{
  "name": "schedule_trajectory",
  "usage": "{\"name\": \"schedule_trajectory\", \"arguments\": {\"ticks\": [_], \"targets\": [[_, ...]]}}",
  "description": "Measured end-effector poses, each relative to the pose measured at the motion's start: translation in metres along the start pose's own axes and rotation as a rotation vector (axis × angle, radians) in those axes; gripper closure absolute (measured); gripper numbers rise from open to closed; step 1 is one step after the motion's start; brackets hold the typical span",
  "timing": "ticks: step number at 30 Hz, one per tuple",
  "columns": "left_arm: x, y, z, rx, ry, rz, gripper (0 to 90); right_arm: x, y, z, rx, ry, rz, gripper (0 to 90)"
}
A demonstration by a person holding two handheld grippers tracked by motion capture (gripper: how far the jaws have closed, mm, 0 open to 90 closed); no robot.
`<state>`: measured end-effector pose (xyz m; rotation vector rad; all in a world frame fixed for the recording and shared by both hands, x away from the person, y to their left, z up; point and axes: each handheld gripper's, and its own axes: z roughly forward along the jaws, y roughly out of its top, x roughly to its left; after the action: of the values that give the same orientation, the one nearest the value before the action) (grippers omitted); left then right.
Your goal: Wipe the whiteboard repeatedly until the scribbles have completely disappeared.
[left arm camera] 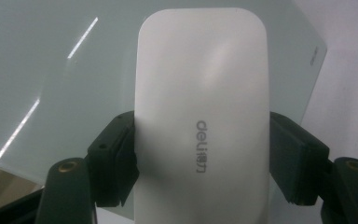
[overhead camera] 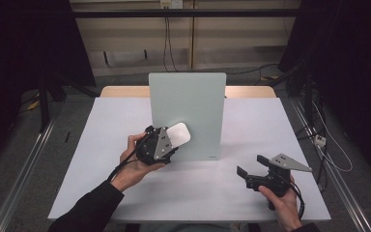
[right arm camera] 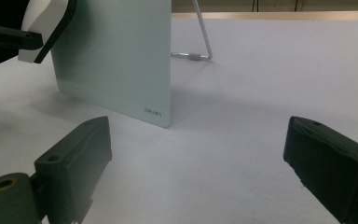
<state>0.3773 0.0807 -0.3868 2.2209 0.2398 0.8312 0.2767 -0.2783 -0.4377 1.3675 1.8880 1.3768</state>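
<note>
1. While the left gripper has its jaws clamped on the sides of a white eraser (a rounded block w/ grey lettering on its back), the pick-up part looks done; the eraser is off the table and held against the lower left part of the board.
2. Board = pale green glass panel, upright on a wire stand, near the middle of the table, closer to the far edge than the near one.
3. Left gripper view: eraser sits between both jaw pads, long axis pointing away, board right behind it. Whether the face is pressed flat on the glass I can't tell.
4. Right gripper hovers near the table's near right corner, jaws wide apart, nothing between them, well apart from the board.
5. Left to do, I'd judge: the wiping itself, across the rest of the panel. No marks visible on the glass, so how much is wiped can't be told. After that, eraser goes back down on the table.
</note>
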Motion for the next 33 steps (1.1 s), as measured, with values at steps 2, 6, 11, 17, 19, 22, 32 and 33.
{"name": "schedule_trajectory", "arguments": {"ticks": [2, 6, 11, 17, 19, 22, 32, 33], "targets": [[0.006, 0.003, -0.002, -0.011, 0.008, -0.007, 31.2, 0.000, 0.000, 0.000, 0.000, -0.001, 0.002, 7.9], [0.024, 0.016, -0.009, -0.037, 0.050, -0.019, 31.2, 0.000, 0.000, 0.000, 0.000, -0.001, 0.001, 7.9], [0.052, 0.035, -0.019, -0.064, 0.109, -0.047, 31.2, 0.000, 0.000, 0.000, -0.002, -0.002, 0.002, 7.9], [0.065, 0.035, -0.026, -0.094, 0.160, -0.079, 31.1, 0.001, 0.000, -0.001, -0.003, 0.004, -0.001, 7.9], [0.058, 0.030, -0.024, -0.073, 0.149, -0.052, 31.2, 0.000, 0.000, -0.001, -0.002, 0.003, 0.002, 7.9], [0.040, 0.017, -0.020, -0.042, 0.130, -0.002, 31.2, 0.001, 0.000, -0.002, -0.003, 0.001, 0.005, 8.0], [-0.015, -0.019, -0.002, 0.052, 0.040, 0.127, 31.2, 0.001, 0.000, 0.000, -0.003, 0.002, 0.000, 8.0], [-0.018, -0.020, -0.001, 0.060, 0.034, 0.127, 31.2, 0.000, 0.000, 0.000, -0.002, 0.001, 0.002, 8.0]]}}
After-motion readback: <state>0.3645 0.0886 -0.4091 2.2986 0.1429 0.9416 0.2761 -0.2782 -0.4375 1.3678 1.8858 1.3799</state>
